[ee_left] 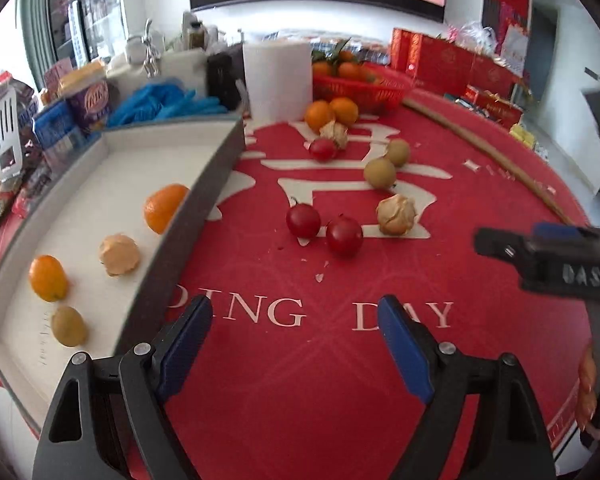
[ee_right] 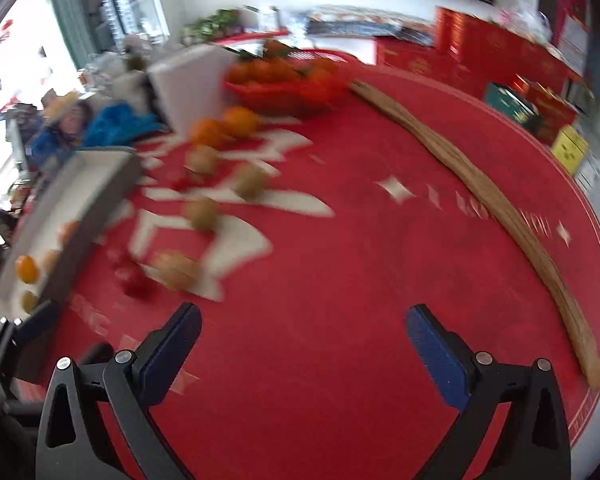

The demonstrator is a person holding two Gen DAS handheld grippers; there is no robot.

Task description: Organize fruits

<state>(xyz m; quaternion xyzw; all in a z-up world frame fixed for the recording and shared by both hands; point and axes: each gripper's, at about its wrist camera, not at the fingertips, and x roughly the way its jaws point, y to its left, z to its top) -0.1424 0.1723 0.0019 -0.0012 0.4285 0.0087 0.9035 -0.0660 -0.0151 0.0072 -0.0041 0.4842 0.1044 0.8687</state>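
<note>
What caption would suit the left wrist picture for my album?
Open left gripper over a red tablecloth, four fruits in the white tray, tomatoes still loose.

A round table (ee_left: 300,380) under a red printed cloth is carrying a white tray (ee_left: 112,160) along its left edge; cherry tomatoes (ee_left: 303,220), longans (ee_left: 379,173), husked physalis (ee_left: 396,214) and two oranges (ee_left: 331,113) are lying mid-table; a red basket (ee_left: 360,88), paper roll (ee_left: 277,76) and wooden stick (ee_right: 480,200) are sitting toward the far edge.
</note>
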